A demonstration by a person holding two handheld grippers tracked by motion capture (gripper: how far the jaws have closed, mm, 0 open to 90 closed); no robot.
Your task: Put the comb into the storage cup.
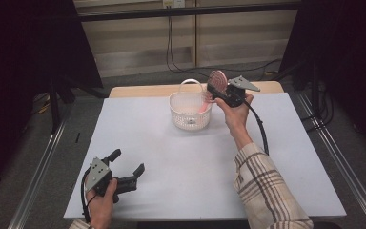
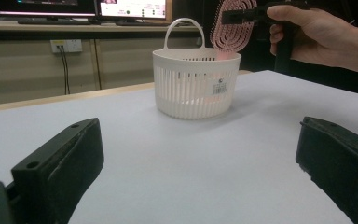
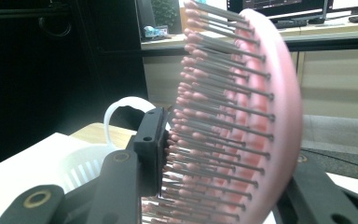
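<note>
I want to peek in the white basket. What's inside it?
The pink hairbrush's handle end dips into the white basket, glowing pink through its slats. Its bristly head sticks out above the rim, between the right gripper's jaws. The basket's wall hides its bottom, so anything else there can't be seen.

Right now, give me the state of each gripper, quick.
Left gripper: open, holding nothing, low over the table.
Right gripper: closed on the pink brush, above the basket.
</note>
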